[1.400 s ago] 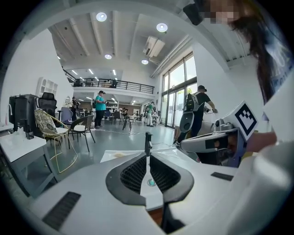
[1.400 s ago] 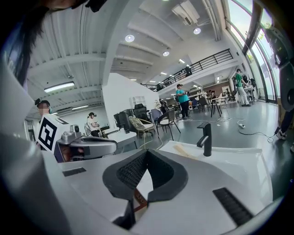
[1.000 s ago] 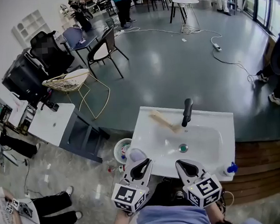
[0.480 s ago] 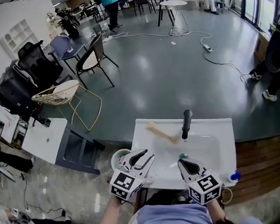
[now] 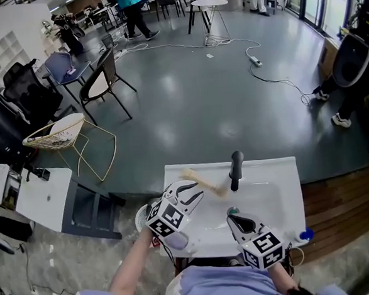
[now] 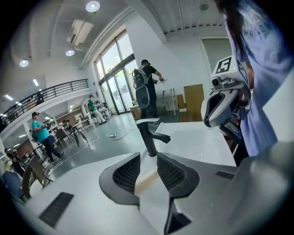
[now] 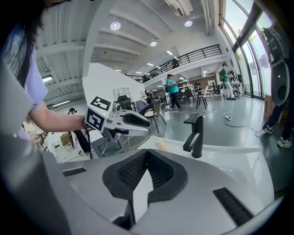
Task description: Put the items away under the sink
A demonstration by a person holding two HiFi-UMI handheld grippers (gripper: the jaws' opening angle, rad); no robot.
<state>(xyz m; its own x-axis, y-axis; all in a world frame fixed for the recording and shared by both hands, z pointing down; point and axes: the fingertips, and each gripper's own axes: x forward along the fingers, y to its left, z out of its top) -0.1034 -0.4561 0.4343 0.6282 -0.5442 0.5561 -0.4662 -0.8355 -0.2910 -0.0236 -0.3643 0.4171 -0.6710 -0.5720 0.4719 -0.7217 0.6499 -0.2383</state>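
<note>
Wooden tool (image 5: 200, 180) lies flat on the sink (image 5: 281, 171) back ledge. From the faucet (image 5: 236, 168) base it runs out toward 10 o'clock, one end close to the base.

Left gripper (image 5: 193, 192) sits at the tool's 7 o'clock, nose tilted down at it. Its jaws have just been opening and stand partly apart. In the left gripper view the tool (image 6: 147, 180) shows through the gap past the pads. Nothing is pressed yet, so no grip.

Right gripper (image 5: 235, 221) is at 6 o'clock of the faucet over the basin's front, fingers together and empty.

Blue-capped bottle (image 5: 306, 235) stands at the sink's 4 o'clock corner, probably another item to stow.

Step, as I read it: reach for the first pickup, nothing stowed yet.

Next move needs the left jaws wider, straddling the handle across its width, then a close and a lift clear of the faucet. The space under the sink isn't visible from here, so I can't tell if the way in is clear.
</note>
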